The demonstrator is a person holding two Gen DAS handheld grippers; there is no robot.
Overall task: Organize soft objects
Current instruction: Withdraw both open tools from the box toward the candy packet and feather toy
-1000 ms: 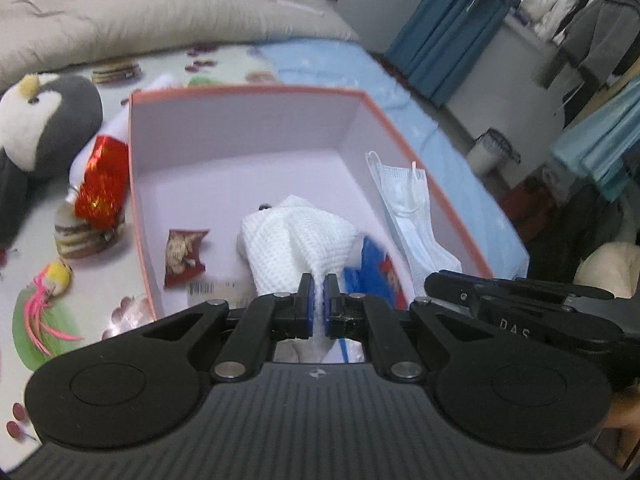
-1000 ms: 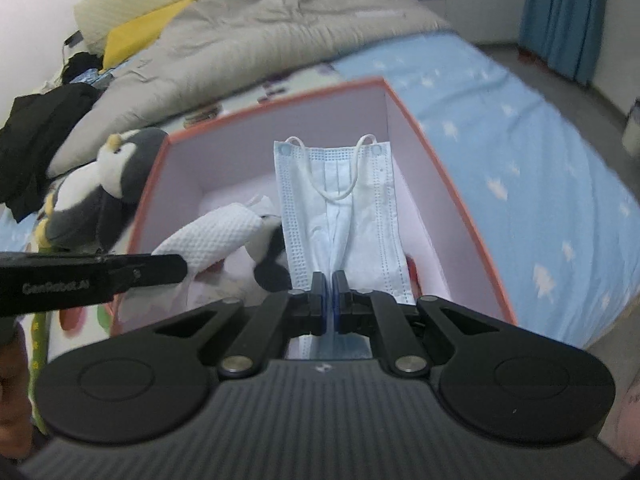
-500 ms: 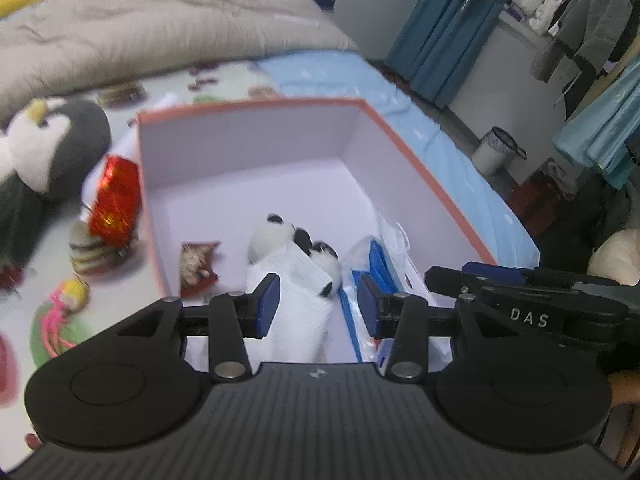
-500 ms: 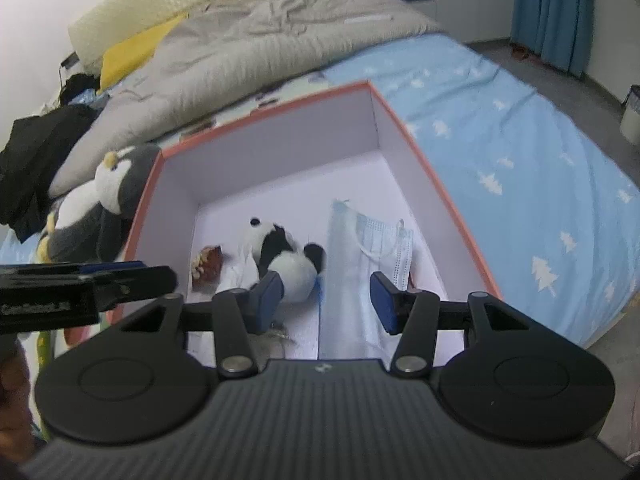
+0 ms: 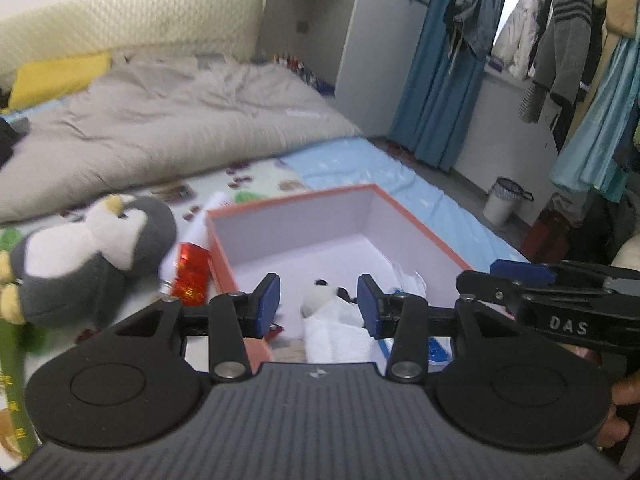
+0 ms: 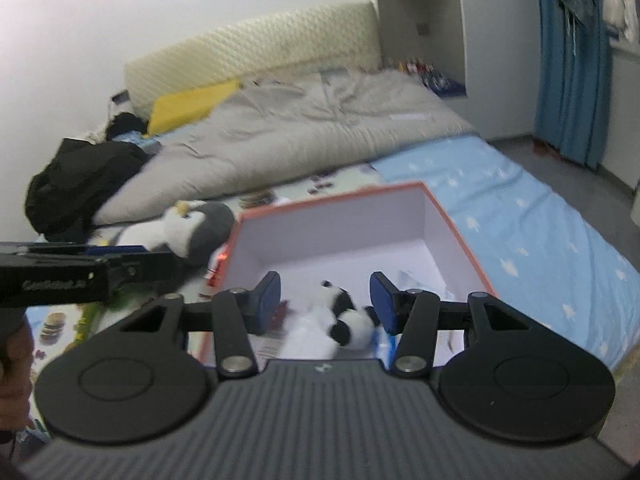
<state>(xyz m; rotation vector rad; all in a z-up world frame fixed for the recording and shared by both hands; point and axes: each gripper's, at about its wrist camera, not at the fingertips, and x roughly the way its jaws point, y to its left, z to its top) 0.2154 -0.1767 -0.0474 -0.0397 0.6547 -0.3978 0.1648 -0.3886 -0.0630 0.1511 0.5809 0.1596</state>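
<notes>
Both pairs of tongs hang spread and empty above the near end of an orange-rimmed box (image 5: 416,216) on the bed; their jaws have just been opening, and nothing is between them. The left tongs (image 5: 318,306) and right tongs (image 6: 325,303) sit side by side over the box, each showing blue pads with a clear gap. Inside the box, at its near end, lies a small panda plush (image 6: 343,312) on a white cloth (image 5: 340,334), with a pale face mask (image 5: 408,280) along the right wall and what looks like a small red packet (image 5: 275,330) by the left wall, though blur makes that uncertain. The soft thing still outside is a grey-and-white penguin plush (image 5: 84,256), lying on the bed left of the box, just past a red foil-wrapped item (image 5: 191,278) that rests against the box's left wall. From both tongs the penguin lies to the left and slightly farther away; the left tongs are judged the nearer. It lies tipped over, its long axis running roughly left to right in the left wrist view, head toward the box, yellow feet toward the left edge. A grab across its middle would probably call for the left tongs to swing left and open wider, since the body looks broader than the present gap.
</notes>
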